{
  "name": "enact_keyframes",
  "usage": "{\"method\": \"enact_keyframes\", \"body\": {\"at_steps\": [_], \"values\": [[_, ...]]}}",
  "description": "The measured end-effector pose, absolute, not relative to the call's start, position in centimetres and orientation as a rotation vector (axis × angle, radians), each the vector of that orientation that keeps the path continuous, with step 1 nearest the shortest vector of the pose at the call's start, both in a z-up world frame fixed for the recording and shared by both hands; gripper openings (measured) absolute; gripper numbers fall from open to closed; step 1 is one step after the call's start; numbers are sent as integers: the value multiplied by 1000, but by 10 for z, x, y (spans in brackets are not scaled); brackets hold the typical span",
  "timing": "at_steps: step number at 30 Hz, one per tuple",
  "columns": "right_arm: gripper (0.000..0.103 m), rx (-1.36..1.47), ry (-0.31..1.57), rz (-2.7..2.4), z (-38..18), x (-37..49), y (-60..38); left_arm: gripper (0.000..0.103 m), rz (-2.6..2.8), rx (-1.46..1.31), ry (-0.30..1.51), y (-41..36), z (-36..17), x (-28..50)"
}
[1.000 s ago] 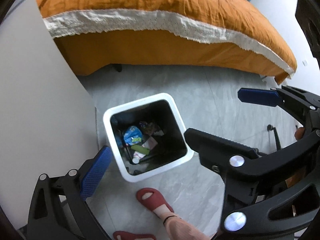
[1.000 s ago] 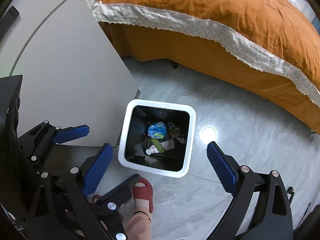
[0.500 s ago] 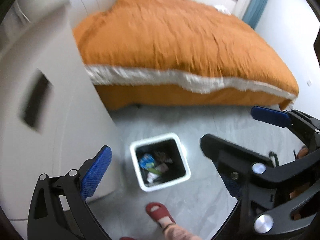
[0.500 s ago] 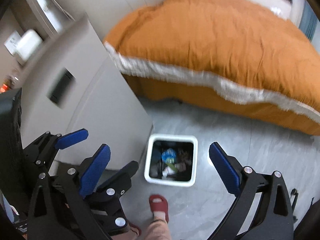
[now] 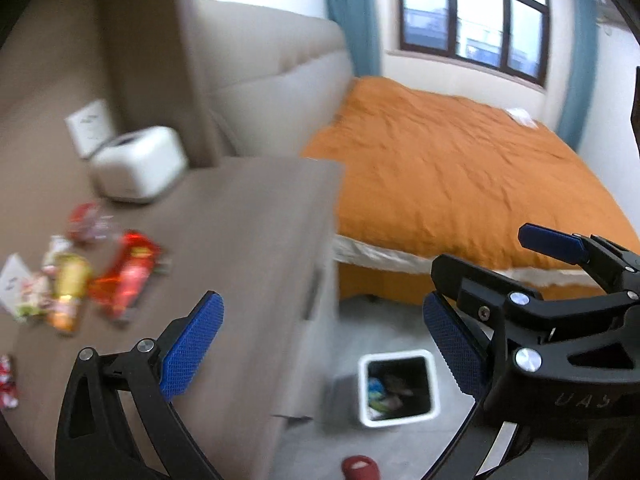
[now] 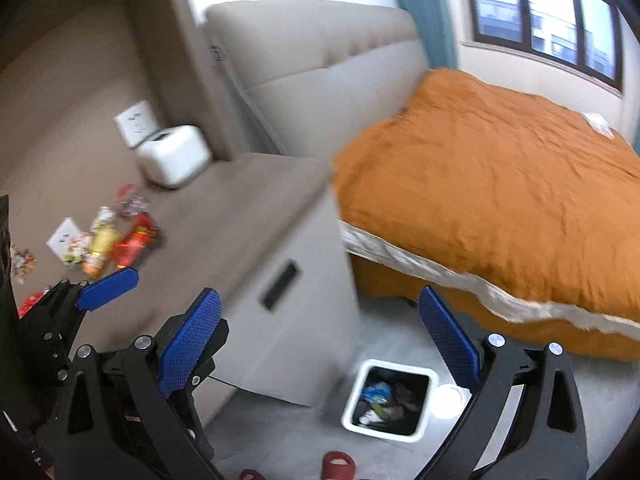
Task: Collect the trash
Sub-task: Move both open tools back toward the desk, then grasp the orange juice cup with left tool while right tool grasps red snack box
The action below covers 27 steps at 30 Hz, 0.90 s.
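Observation:
Several snack wrappers lie on the brown bedside cabinet top: a red wrapper (image 5: 126,276) and a yellow one (image 5: 68,290), also in the right wrist view (image 6: 134,242). A white square bin (image 5: 398,386) with trash inside stands on the floor below, also in the right wrist view (image 6: 390,400). My left gripper (image 5: 320,352) is open and empty, held high over the cabinet edge. My right gripper (image 6: 320,344) is open and empty beside it. The right gripper's fingers (image 5: 550,238) show at the right of the left wrist view.
A white tissue box (image 5: 138,164) and wall sockets (image 6: 134,122) sit at the cabinet's back. A bed with an orange cover (image 5: 460,172) is at the right. The person's red slippers (image 6: 338,462) stand on the grey floor by the bin.
Both grippers have lifted and tilted up from over the bin. The bin has shrunk low in view and the cabinet top with the wrappers has come into view.

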State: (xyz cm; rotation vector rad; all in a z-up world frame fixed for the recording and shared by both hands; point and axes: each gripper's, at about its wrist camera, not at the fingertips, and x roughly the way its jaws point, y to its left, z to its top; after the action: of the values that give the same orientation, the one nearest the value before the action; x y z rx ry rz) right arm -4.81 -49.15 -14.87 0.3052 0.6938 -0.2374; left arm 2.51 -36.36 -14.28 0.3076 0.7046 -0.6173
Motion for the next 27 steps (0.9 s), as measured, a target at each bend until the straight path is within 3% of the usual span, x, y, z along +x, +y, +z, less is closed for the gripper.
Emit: {"method": "enact_keyframes", "body": {"at_steps": [14, 27], "values": [[98, 203, 665, -16, -108, 25, -384, 98, -317, 261, 652, -230, -110, 69], [98, 264, 839, -44, -146, 110, -327, 98, -200, 304, 728, -164, -140, 153]]}}
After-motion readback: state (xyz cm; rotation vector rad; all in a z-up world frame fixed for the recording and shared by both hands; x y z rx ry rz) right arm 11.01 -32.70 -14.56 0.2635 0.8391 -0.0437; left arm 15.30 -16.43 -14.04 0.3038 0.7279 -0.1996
